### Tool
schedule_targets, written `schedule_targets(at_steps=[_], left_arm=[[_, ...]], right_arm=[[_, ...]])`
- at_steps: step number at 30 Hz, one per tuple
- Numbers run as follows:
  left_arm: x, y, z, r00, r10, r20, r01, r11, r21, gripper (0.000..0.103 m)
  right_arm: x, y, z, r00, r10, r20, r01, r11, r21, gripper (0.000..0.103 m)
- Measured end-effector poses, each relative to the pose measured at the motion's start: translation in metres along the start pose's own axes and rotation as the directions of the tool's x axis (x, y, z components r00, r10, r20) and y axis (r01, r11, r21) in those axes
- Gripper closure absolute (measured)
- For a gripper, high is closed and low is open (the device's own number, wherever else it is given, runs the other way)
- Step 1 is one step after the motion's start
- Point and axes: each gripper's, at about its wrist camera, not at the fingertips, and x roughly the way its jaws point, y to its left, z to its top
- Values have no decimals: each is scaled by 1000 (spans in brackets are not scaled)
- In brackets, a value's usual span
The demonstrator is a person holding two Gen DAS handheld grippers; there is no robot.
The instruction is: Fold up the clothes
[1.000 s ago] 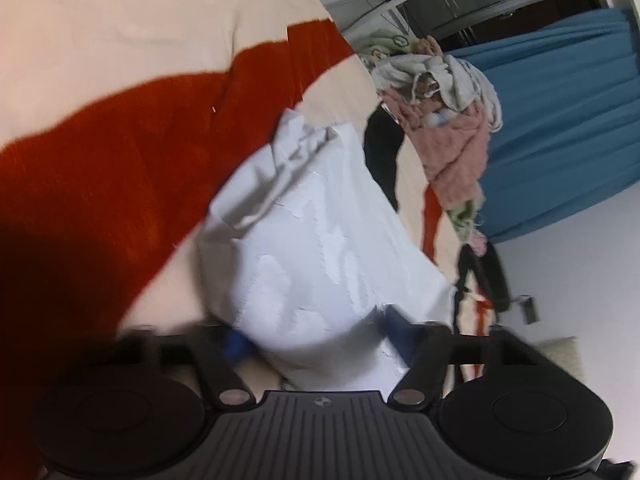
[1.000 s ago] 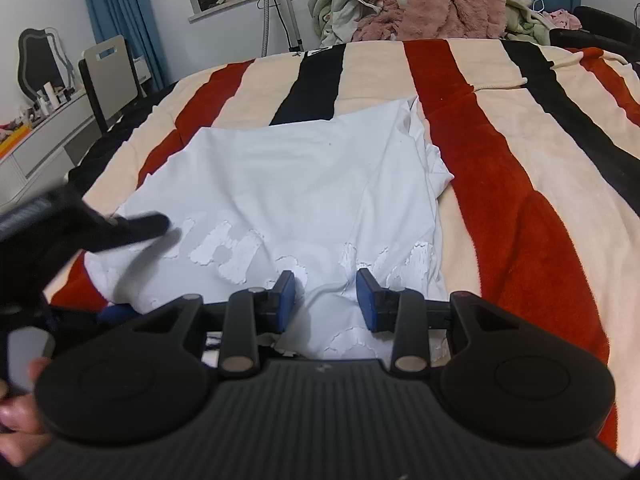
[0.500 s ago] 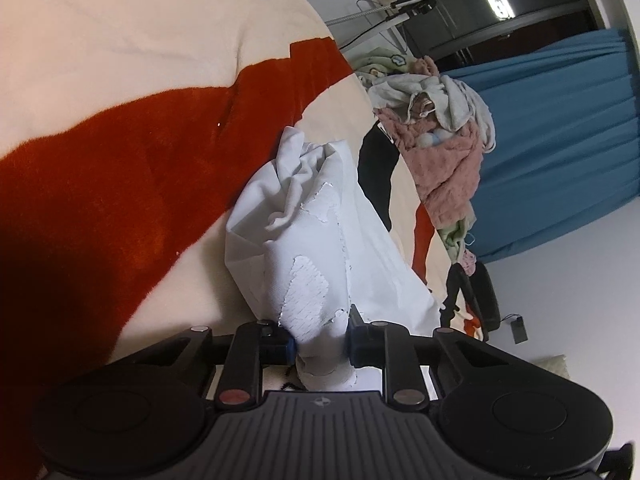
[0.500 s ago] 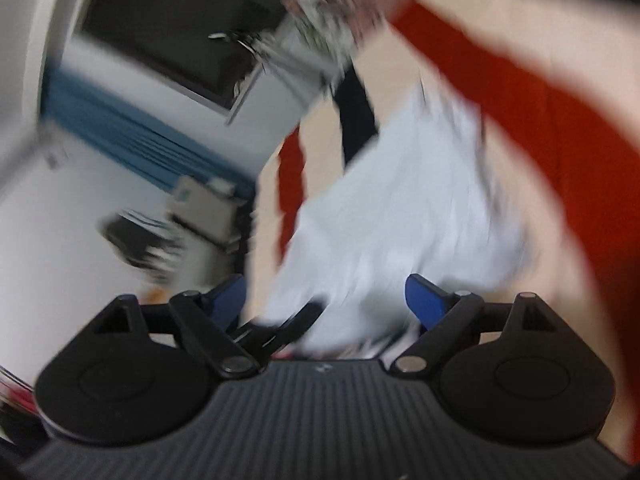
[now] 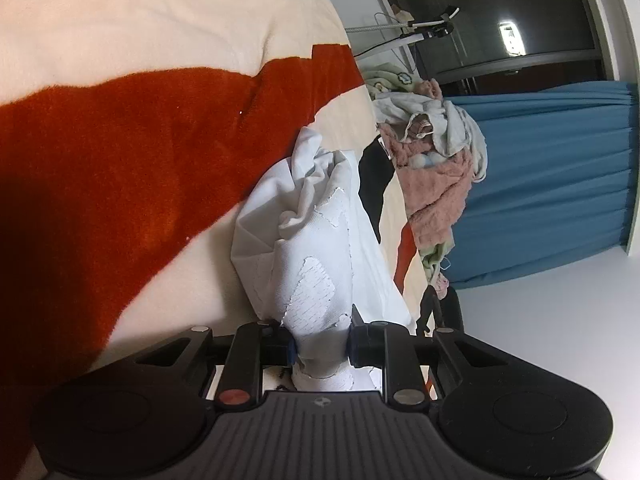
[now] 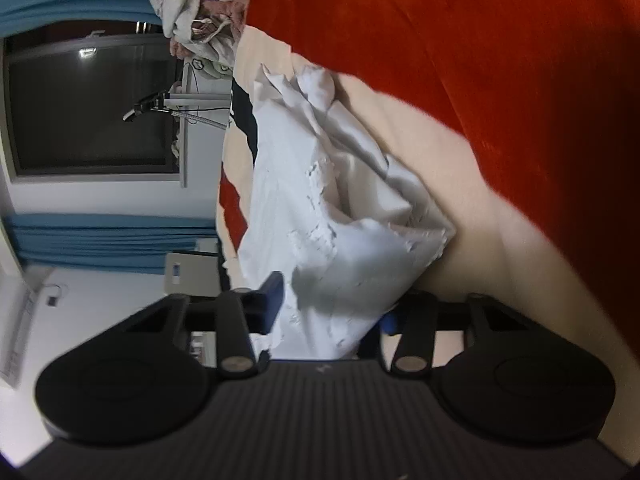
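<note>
Striped blanket (image 5: 140, 152) bears white shirt (image 5: 316, 264), its cracked print unreadable

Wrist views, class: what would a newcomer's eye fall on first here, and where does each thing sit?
The white T-shirt bunched at centre, pinched in the left gripper and between the closing jaws of the right gripper. Beneath it spreads the red-and-cream striped blanket. Behind, a heap of unfolded clothes lies against the blue curtain.

White cotton T-shirt (image 5: 316, 264) with cracked white printed lettering: bunched and creased, not flat. Lower edge gathered into a narrow bundle. Remainder trails wrinkled across the red, cream and black striped fleece blanket (image 5: 120, 152) on the bed.
</note>
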Motion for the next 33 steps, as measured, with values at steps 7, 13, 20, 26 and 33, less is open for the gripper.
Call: schedule_targets(at_steps=[7, 13, 20, 26, 33], left_arm=[[-9, -1, 1, 998, -56, 8, 56, 998, -13, 80], [-23, -14, -4, 993, -119, -1, 119, 993, 14, 80], [-37, -50, -17, 986, -161, -51, 165, 981, 100, 80], [-13, -110, -30, 968, -210, -137, 222, 972, 77, 80], [112, -231, -40, 959, -99, -266, 190, 920, 342, 80]], right_arm=[[-15, 21, -16, 998, -8, 67, 18, 990, -139, 83], [-44, 42, -18, 990, 37, 137, 0, 966, -260, 84], [-77, 60, -17, 974, 99, 204, -37, 957, -288, 85], [-120, 81, 4, 955, 116, 273, -40, 962, -269, 85], [-141, 105, 104, 934, 44, 354, 56, 962, -267, 85]])
